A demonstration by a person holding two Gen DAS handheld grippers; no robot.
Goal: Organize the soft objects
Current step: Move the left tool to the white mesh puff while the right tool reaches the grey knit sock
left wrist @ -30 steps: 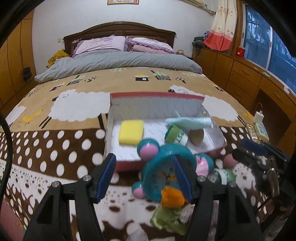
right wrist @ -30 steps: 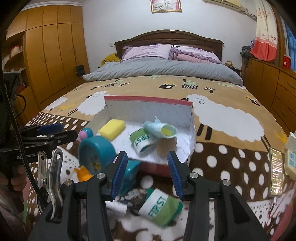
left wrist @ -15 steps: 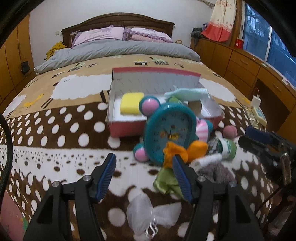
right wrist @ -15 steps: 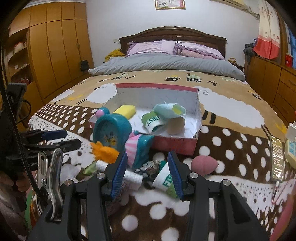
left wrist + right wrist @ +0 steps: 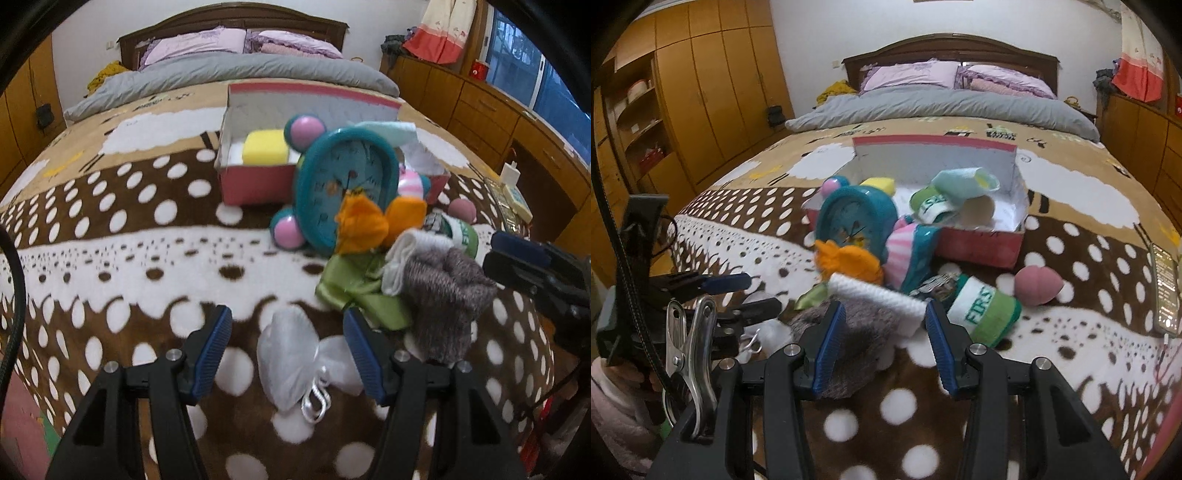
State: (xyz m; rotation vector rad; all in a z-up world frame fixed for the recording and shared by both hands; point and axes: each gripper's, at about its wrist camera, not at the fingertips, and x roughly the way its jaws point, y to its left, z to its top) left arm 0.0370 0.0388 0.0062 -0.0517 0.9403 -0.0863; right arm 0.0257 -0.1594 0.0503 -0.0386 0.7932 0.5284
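Both grippers have pulled back toward the foot of the bed vs. 1 s ago, so the box (image 5: 258,184) and pile now sit further out ahead of the jaws.

Left gripper (image 5: 288,354): jaws open, nothing held. A white satin pouch (image 5: 291,354), not in view 1 s ago, lies on the blanket (image 5: 110,266) right between the jaws, slightly toward the right one. Ahead & to the right: green satin cloth (image 5: 354,288), grey sock w/ white cuff (image 5: 439,291), orange fabric bit (image 5: 358,225) leaning on the teal clock (image 5: 343,184). Yellow sponge (image 5: 264,152) is in the box, beyond the clock.

Right gripper (image 5: 882,341): jaws open, holding nothing. The grey sock (image 5: 857,332) lies between them, against the left jaw; 1 s ago the green-and-white sock sat there instead. That green-and-white sock (image 5: 982,310) is now just right of the right jaw. Pink sponge (image 5: 1038,286) is further right, apart. Pink-striped teal sock (image 5: 912,254) is ahead, leaning on the box front. In the box: a second green-and-white sock (image 5: 931,203) under a pale blue rolled one (image 5: 964,182).
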